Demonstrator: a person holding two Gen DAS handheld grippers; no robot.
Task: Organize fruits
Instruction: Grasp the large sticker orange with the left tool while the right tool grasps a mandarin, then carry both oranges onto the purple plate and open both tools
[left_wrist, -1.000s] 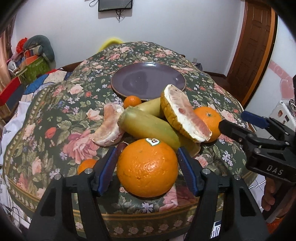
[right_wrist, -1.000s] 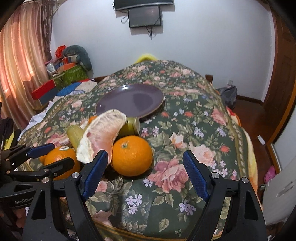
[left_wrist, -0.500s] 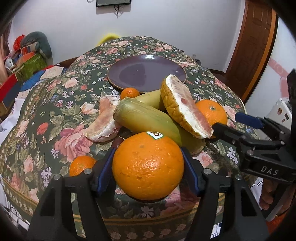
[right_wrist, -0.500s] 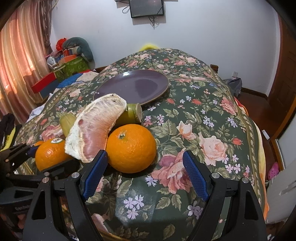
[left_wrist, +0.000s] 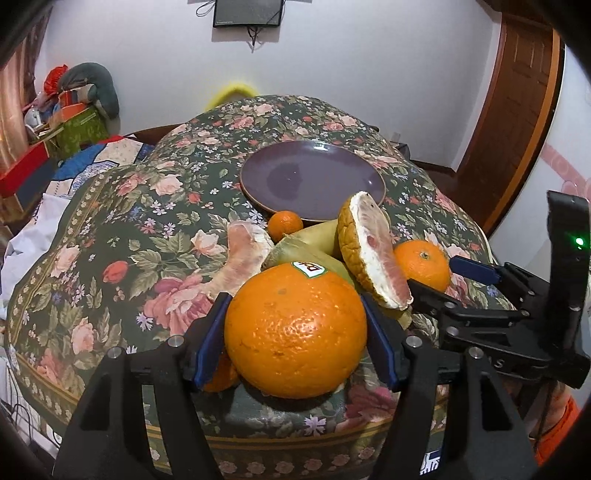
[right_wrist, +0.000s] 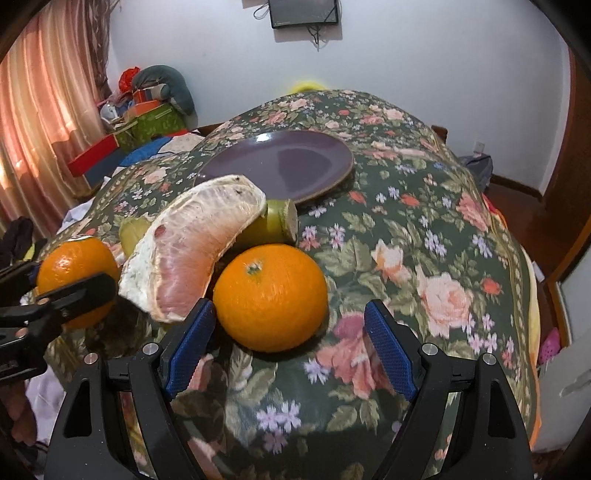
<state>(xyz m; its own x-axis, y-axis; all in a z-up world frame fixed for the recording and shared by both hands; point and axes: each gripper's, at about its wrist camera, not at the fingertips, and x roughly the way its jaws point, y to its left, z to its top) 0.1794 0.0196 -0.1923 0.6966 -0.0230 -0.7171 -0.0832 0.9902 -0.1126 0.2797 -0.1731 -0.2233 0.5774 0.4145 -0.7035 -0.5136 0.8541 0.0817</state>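
Note:
My left gripper (left_wrist: 295, 339) is shut on a large orange with a sticker (left_wrist: 295, 325), held just above the flowered tablecloth (left_wrist: 110, 266). Behind it lie a green fruit (left_wrist: 295, 254), a peeled pomelo segment (left_wrist: 243, 254), a pomelo wedge with rind (left_wrist: 373, 251) and a small mandarin (left_wrist: 284, 225). A purple plate (left_wrist: 314, 181) sits farther back with nothing on it. My right gripper (right_wrist: 291, 347) stands open around a second orange (right_wrist: 271, 297) on the cloth; the left pad is close to it, the right pad stands apart. The pomelo wedge (right_wrist: 195, 243) leans beside that orange.
Another small mandarin (left_wrist: 221, 376) shows partly under my left finger near the table's front edge. Boxes and bundled cloth (right_wrist: 147, 110) are piled at the far left by a curtain. A wooden door (left_wrist: 517, 122) is at the right, with a hand (left_wrist: 554, 413) below the right gripper.
The stickered orange has risen slightly off the cloth in my left gripper. My right gripper has come down and forward, so the second orange now lies between its fingers.

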